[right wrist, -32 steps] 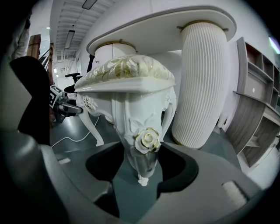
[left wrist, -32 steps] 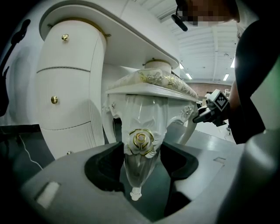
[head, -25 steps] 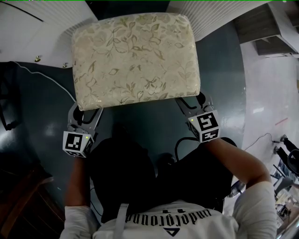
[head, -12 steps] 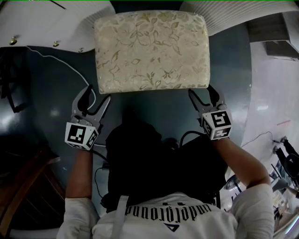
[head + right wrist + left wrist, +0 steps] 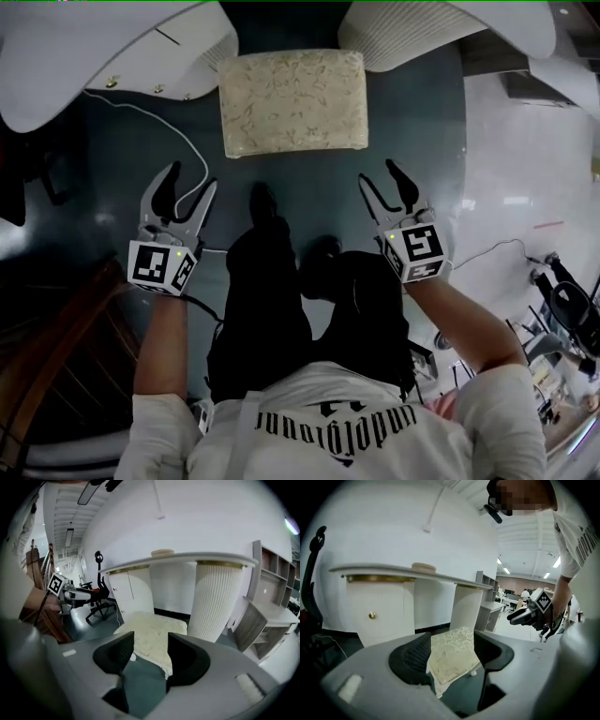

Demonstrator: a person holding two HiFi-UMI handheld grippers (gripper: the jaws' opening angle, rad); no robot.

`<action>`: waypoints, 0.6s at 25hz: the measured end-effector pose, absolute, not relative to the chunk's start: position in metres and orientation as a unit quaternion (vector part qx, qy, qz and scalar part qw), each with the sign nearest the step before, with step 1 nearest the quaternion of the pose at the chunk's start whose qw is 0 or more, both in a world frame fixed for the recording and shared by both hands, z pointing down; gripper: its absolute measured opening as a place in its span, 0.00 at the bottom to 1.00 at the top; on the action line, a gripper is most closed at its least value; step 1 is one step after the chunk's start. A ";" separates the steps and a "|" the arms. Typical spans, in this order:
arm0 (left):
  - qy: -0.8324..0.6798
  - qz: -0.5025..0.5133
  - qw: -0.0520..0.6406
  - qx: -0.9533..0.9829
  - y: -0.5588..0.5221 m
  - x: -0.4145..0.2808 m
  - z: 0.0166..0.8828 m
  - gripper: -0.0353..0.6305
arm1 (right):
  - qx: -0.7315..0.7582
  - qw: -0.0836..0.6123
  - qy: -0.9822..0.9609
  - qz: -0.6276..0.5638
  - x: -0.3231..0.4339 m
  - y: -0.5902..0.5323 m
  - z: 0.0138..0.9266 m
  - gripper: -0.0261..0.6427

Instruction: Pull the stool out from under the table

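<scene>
Holding left gripper (image 5: 187, 180) and right gripper (image 5: 379, 173) up, well clear of the flowery stool (image 5: 292, 101) out on the dark floor (image 5: 122, 159) just before the white desk (image 5: 56, 66), fingers apart and empty, right pair just closed in a little, likely because done pulling.

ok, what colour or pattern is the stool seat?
Stool seat: cream with a faint leafy floral print, clearest in the left gripper view.
</scene>
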State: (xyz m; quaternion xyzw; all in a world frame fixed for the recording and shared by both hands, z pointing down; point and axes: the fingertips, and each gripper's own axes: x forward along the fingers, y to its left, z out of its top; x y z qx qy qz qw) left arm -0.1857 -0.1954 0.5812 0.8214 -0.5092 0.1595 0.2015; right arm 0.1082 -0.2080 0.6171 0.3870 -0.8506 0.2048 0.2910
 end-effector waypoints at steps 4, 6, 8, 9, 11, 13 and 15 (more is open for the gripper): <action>-0.508 0.150 0.194 0.826 -0.192 -0.169 0.480 0.47 | 0.395 0.276 -0.855 0.190 0.106 -0.201 0.507 0.33; -0.506 0.150 0.192 0.828 -0.191 -0.159 0.436 0.45 | 0.402 0.267 -0.855 0.188 0.108 -0.200 0.461 0.28; -0.504 0.145 0.193 0.830 -0.189 -0.149 0.395 0.41 | 0.408 0.258 -0.856 0.186 0.110 -0.197 0.419 0.24; -0.500 0.140 0.196 0.831 -0.188 -0.144 0.376 0.40 | 0.411 0.253 -0.857 0.183 0.109 -0.194 0.398 0.22; -0.488 0.133 0.200 0.839 -0.182 -0.137 0.341 0.35 | 0.412 0.245 -0.861 0.173 0.101 -0.187 0.360 0.17; -0.477 0.129 0.193 0.848 -0.177 -0.128 0.307 0.27 | 0.409 0.236 -0.867 0.158 0.093 -0.181 0.326 0.13; -0.472 0.123 0.183 0.854 -0.176 -0.115 0.275 0.21 | 0.407 0.225 -0.873 0.149 0.094 -0.179 0.298 0.10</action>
